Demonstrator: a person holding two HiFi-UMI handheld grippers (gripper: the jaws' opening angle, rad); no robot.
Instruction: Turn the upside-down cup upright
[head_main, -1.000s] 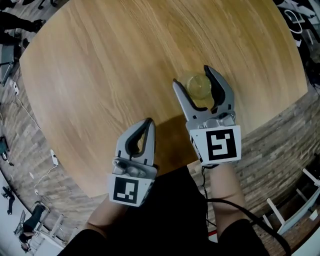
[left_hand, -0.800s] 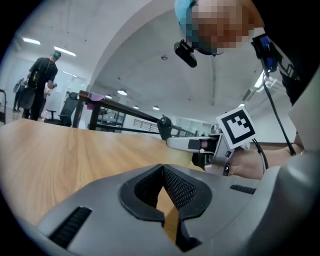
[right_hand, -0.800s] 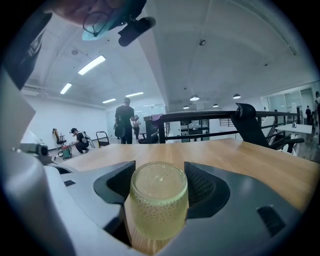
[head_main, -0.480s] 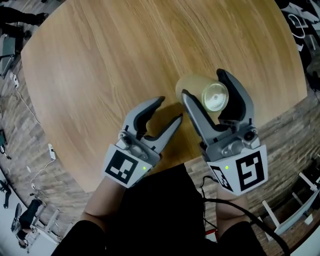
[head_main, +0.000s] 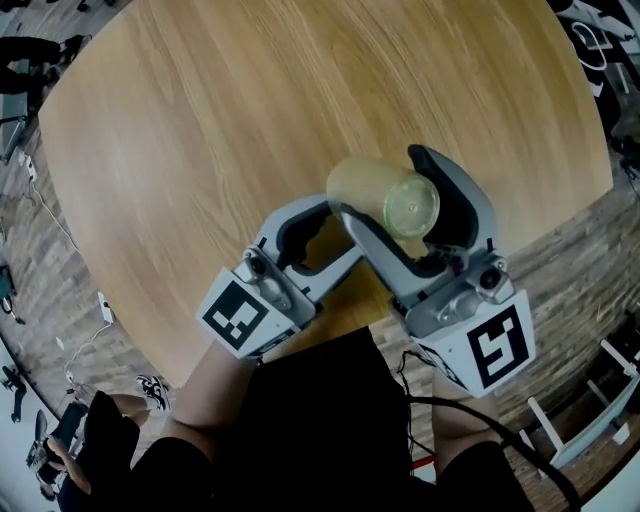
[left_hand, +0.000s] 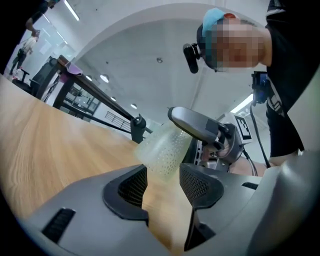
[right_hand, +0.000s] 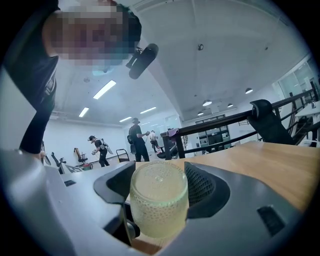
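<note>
One cup (head_main: 385, 197), pale yellow-green, translucent and dimpled, is tipped sideways above the wooden surface (head_main: 200, 120), clamped in the right hand-held gripper (head_main: 383, 186). The left hand-held gripper (head_main: 337, 232), second of two, is opening, and the cup's end seems to sit just at its tips.

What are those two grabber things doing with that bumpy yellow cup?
A person works a gripper in each hand over a wooden table. The right gripper clamps the cup and holds it in the air, tipped sideways. The left gripper points at it with jaws opening; the cup's end is at its tips, not squeezed. The cup isn't upright yet.
</note>
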